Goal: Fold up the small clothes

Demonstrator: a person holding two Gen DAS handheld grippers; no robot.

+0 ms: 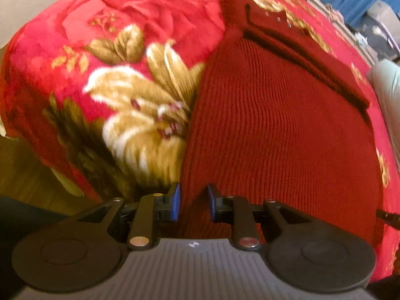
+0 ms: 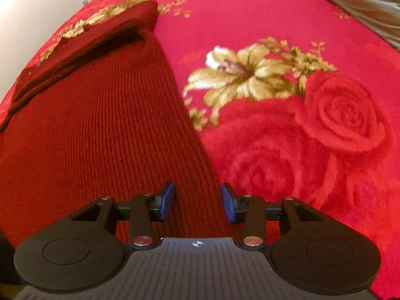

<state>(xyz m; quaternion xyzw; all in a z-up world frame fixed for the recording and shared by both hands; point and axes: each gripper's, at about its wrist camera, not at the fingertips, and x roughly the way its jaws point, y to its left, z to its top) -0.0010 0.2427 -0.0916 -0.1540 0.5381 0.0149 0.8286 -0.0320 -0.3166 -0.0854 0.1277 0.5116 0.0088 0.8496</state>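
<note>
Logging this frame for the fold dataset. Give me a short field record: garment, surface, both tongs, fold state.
garment: dark red knit sweater, lying flat
fold state: a sleeve or upper part lies folded across the far end
surface: red floral blanket
left tongs: open, straddling the sweater's near left edge
right tongs: open, straddling the near right edge
grip: neither closed on the fabric
</note>
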